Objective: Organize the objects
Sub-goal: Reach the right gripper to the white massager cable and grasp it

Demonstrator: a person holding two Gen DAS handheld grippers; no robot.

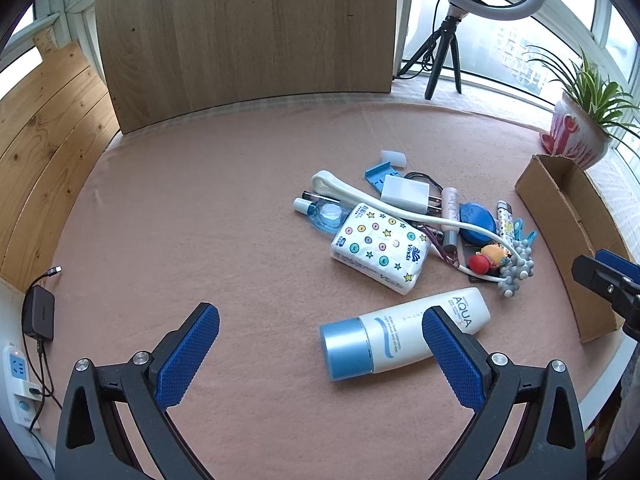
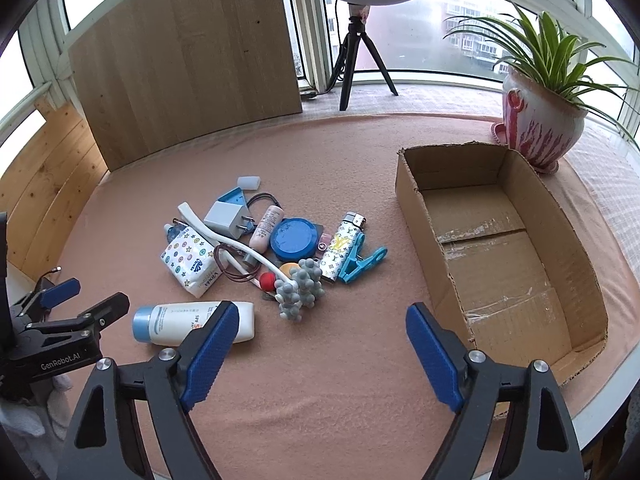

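On a pink-covered bench (image 2: 320, 400), the left tool (image 1: 320, 328) hangs wide open and empty at lower frame, a lotion bottle (image 1: 400, 332) lying between its fingers. Centre frame holds a heap of small items with a tissue pack (image 2: 192, 266). The right tool (image 2: 322, 326) gapes empty beside a cardboard box (image 2: 520, 264) at right.

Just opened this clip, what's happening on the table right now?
A person holds two grippers above a pink-covered table, and neither holds anything. The left gripper and right gripper both stand open. A pile of small items lies loose: a tissue pack, a lighter, a blue round case and a white lotion bottle nearest the grippers. The cardboard box to the right is empty, so sorting has not started.
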